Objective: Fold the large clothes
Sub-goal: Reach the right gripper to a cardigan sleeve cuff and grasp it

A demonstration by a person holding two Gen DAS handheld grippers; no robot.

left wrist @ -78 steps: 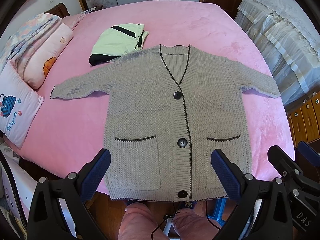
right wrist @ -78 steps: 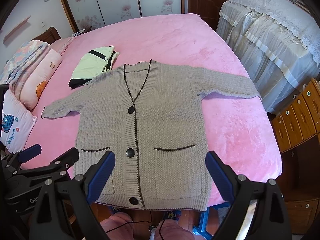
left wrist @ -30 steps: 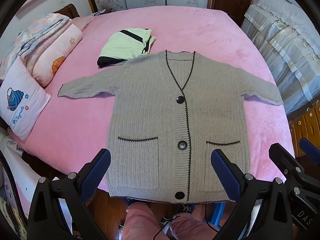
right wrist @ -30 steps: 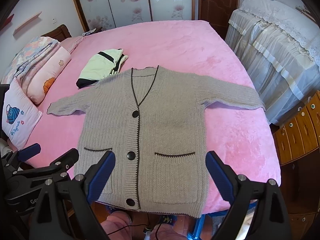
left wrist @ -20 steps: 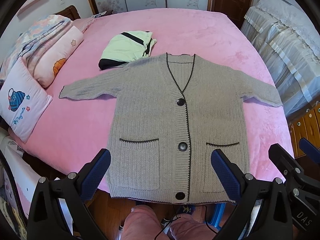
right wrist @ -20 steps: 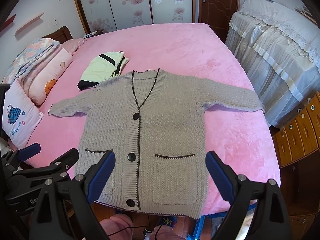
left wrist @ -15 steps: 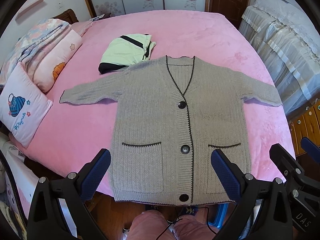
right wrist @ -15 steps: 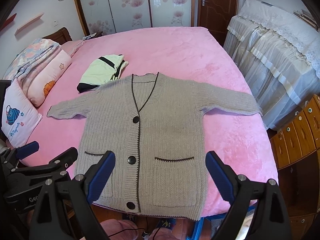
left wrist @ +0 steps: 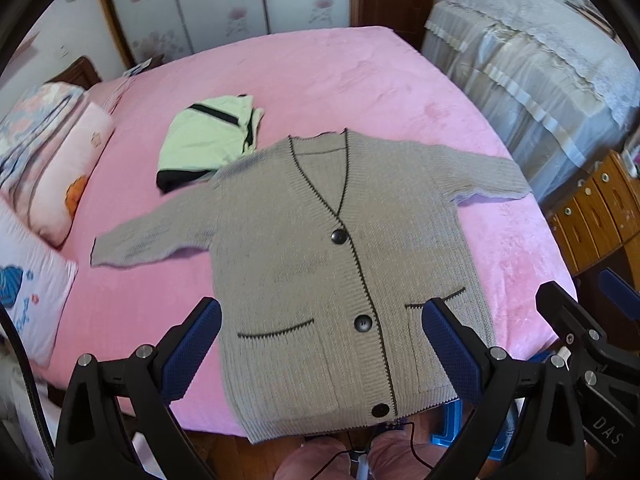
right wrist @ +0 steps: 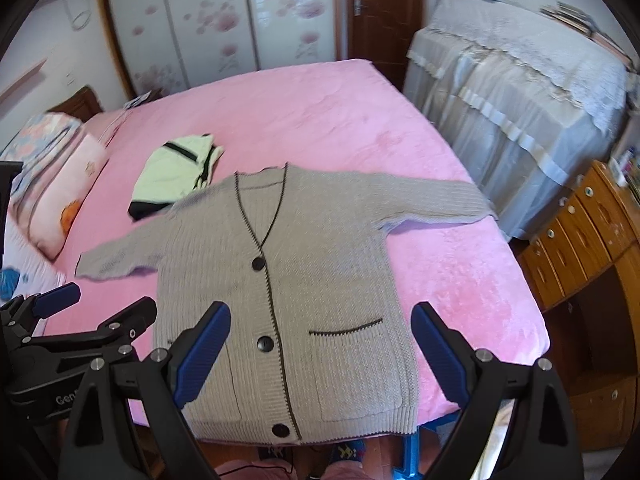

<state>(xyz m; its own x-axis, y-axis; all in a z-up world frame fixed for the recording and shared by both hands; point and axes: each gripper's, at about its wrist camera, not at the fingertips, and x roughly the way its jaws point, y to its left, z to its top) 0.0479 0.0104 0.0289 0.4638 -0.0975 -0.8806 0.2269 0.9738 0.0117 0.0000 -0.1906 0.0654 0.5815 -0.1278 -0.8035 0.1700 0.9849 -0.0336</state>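
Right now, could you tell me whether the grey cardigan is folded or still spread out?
Spread out: the grey cardigan lies flat on the pink bed, buttoned, sleeves out sideways.

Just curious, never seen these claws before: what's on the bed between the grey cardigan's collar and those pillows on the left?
A folded pale-green garment with black trim lies there, beside the cardigan; both views show it.

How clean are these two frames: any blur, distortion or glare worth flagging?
Left wrist view: motion blur smears the pillows and the cardigan; the left gripper stays sharp; fisheye bends the bed edges. Right wrist view: similar smear on the folded green garment; the right gripper is crisp; daylight washes out the wardrobe doors.
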